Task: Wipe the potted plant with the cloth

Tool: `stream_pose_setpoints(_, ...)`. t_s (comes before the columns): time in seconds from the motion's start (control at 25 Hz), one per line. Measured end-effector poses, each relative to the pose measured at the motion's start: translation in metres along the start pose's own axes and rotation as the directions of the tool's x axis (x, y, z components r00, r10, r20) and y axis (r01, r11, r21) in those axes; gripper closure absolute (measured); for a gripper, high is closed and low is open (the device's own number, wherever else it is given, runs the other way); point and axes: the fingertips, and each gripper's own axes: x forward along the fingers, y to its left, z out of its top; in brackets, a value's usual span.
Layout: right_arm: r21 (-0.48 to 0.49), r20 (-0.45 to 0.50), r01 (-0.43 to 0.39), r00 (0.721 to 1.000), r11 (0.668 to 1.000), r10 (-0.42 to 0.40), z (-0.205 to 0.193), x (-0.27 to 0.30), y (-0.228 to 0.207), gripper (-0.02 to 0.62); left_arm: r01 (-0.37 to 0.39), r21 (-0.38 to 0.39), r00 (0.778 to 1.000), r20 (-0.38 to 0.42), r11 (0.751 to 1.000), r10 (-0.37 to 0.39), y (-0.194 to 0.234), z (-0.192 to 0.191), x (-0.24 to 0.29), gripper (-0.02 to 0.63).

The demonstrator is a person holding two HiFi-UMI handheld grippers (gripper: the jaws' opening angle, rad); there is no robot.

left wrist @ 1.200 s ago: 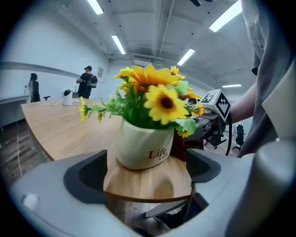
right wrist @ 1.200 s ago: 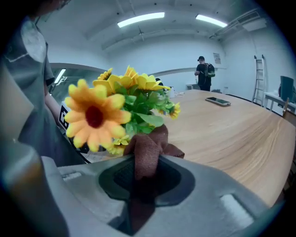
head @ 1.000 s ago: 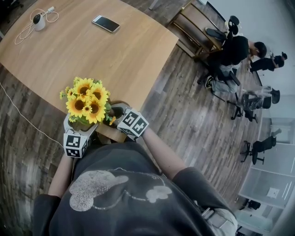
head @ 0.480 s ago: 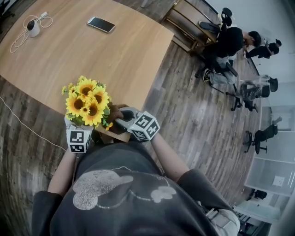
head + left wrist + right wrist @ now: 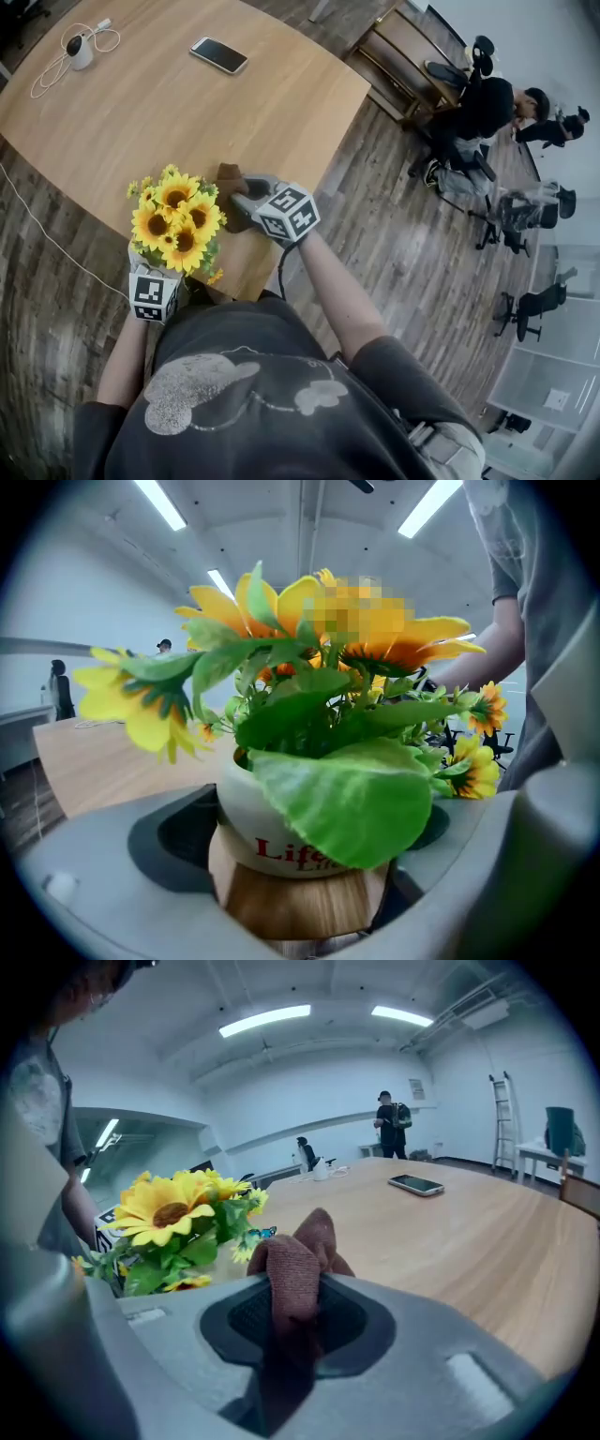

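Note:
The potted plant [image 5: 176, 218] is a bunch of yellow sunflowers in a white pot [image 5: 251, 829] with red lettering on a wooden base. My left gripper [image 5: 148, 266] is shut on the pot at the table's near edge, one jaw on each side of it [image 5: 300, 897]. My right gripper [image 5: 241, 198] hovers just right of the flowers, shut on a brown cloth [image 5: 228, 177]. In the right gripper view the cloth [image 5: 296, 1274] sticks up between the jaws [image 5: 295, 1324]. The sunflowers [image 5: 174, 1209] stand to its left, apart from it.
The wooden table [image 5: 234, 122] stretches away ahead. On its far side lie a phone [image 5: 218, 54] and a small white device with a coiled cable [image 5: 81, 47]. Dark wood floor surrounds the table. Seated people and office chairs [image 5: 487, 112] are at the far right.
My right gripper carried the cloth from low beside the pot's right side up and forward, away from my body. The left gripper still holds the pot, shifted slightly.

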Motion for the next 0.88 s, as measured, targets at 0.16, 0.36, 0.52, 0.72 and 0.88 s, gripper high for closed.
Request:
stream_pose_setpoints(0.16,-0.066,-0.065,-0.111,0.992,0.992,0.107,0.015,0.046,0.011,0.525,0.006,0.011,1.0,-0.004,1.0,-0.006,-0.002,-0.002,-0.004,0.029)
stream_pose_setpoints(0.36,-0.098,-0.112,-0.244,0.966,0.965,0.233,0.022,0.081,0.035,0.525,0.006,0.007,1.0,-0.007,1.0,-0.006,0.0,-0.003,0.0,0.028)
stream_pose_setpoints(0.52,-0.096,-0.115,-0.285,0.955,0.954,0.274,0.021,0.083,0.047,0.525,0.0,0.003,1.0,-0.003,1.0,0.0,0.0,-0.002,0.001,0.026)
stream_pose_setpoints(0.72,-0.04,-0.101,-0.311,0.947,0.95,0.306,0.015,0.071,0.055,0.525,0.011,0.006,1.0,-0.005,1.0,-0.011,0.001,-0.002,0.001,0.025)
stream_pose_setpoints(0.88,-0.006,-0.074,-0.292,0.954,0.956,0.291,0.0,0.05,0.058,0.526,0.018,0.011,1.0,-0.006,1.0,-0.018,-0.001,-0.004,-0.001,0.023)
